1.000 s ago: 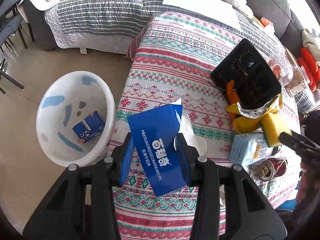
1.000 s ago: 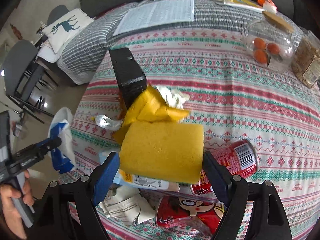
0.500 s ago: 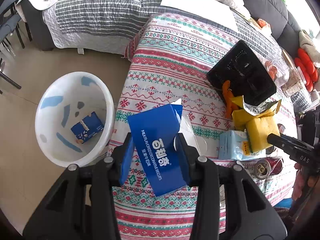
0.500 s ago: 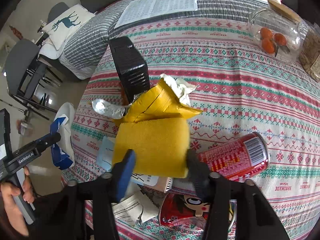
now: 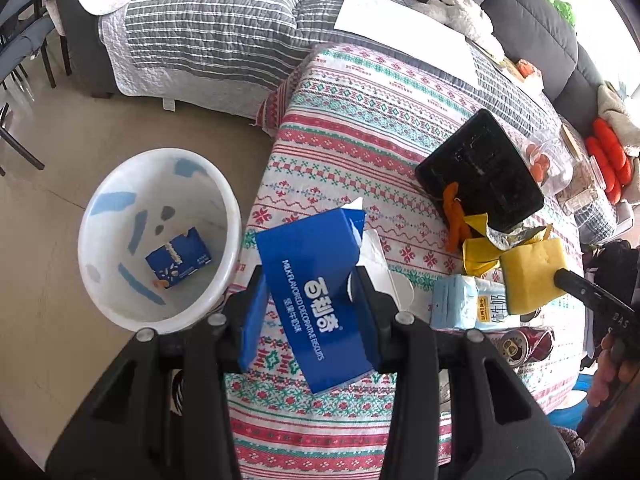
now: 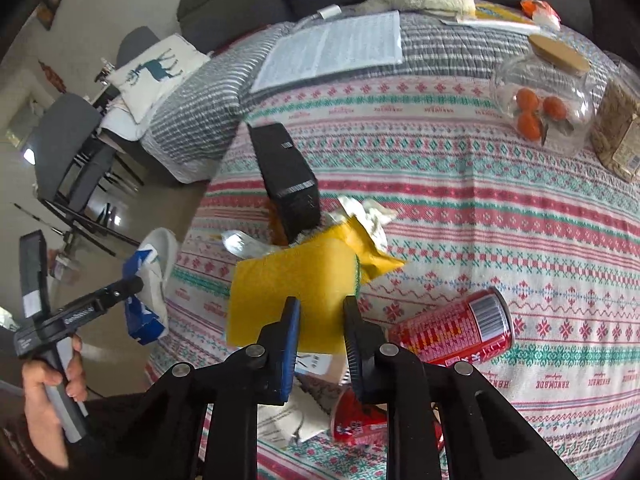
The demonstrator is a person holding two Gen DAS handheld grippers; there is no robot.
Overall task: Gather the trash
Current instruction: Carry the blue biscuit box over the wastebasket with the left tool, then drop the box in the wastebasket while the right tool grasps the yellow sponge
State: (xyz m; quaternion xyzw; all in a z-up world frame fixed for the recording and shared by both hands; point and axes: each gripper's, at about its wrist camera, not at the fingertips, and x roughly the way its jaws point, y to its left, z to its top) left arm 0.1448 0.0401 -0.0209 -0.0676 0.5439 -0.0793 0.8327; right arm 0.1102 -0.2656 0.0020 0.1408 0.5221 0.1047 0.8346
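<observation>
My left gripper (image 5: 310, 300) is shut on a blue biscuit box (image 5: 316, 292), held above the table's left edge, just right of the white trash bin (image 5: 120, 312) on the floor. A smaller blue box (image 5: 178, 258) lies in the bin. My right gripper (image 6: 320, 316) is shut on a yellow sponge (image 6: 288, 284), lifted over the trash pile. The sponge also shows in the left wrist view (image 5: 534, 276). On the patterned tablecloth (image 6: 480, 200) lie a red can (image 6: 452, 330), a yellow wrapper (image 6: 372, 248), a black tray (image 6: 286, 178) and a light blue milk carton (image 5: 468, 306).
A glass jar with oranges (image 6: 540, 108) and a grain bag (image 6: 618, 132) stand at the table's far right. Crumpled paper and a red cup (image 6: 356, 420) lie near the front edge. A grey striped sofa (image 5: 208, 28) is behind; chairs (image 6: 68, 152) stand left.
My right gripper closed on the yellow sponge and lifted it off the pile. My left gripper held the blue box and shifted slightly toward the bin side.
</observation>
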